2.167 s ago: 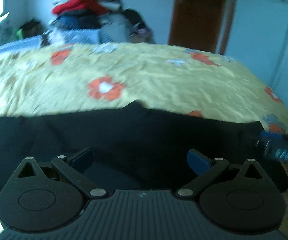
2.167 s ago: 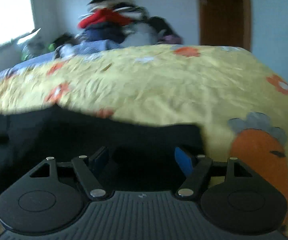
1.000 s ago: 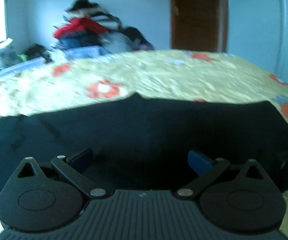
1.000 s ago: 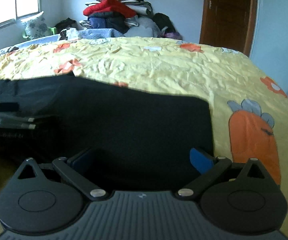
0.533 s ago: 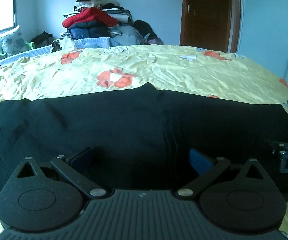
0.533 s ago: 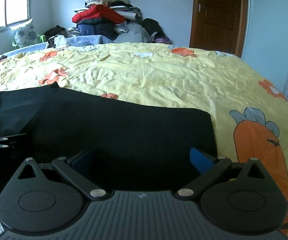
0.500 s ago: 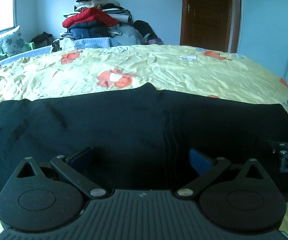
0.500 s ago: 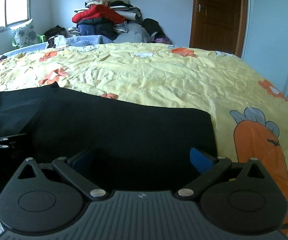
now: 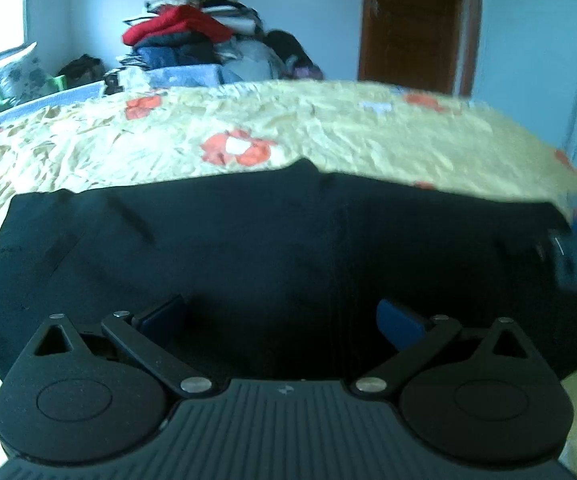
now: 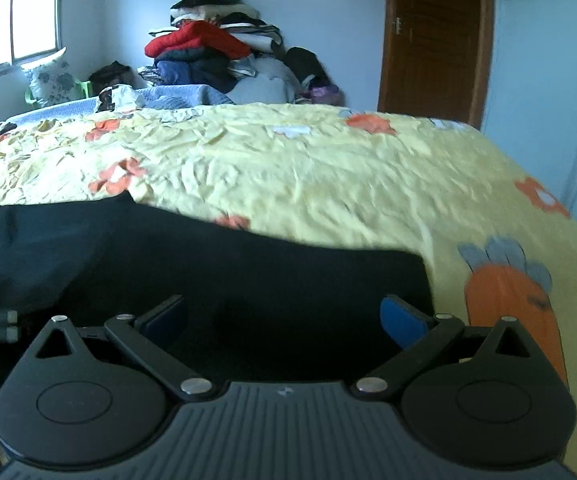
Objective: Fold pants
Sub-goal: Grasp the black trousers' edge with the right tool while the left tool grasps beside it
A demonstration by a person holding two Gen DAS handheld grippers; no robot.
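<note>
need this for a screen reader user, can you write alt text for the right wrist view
The open right gripper hovers over black pants spread flat on a yellow bedspread with orange flowers and a carrot print, its jaws wide apart and holding nothing. Behind the bed are a clothes pile, a window and a brown door.

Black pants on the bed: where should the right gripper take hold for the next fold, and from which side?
Likely the near right corner of the black pants, where their straight end edge meets the yellow bedspread. Come in low from the near side with the open right gripper; that flat edge lies just ahead of its right finger.
</note>
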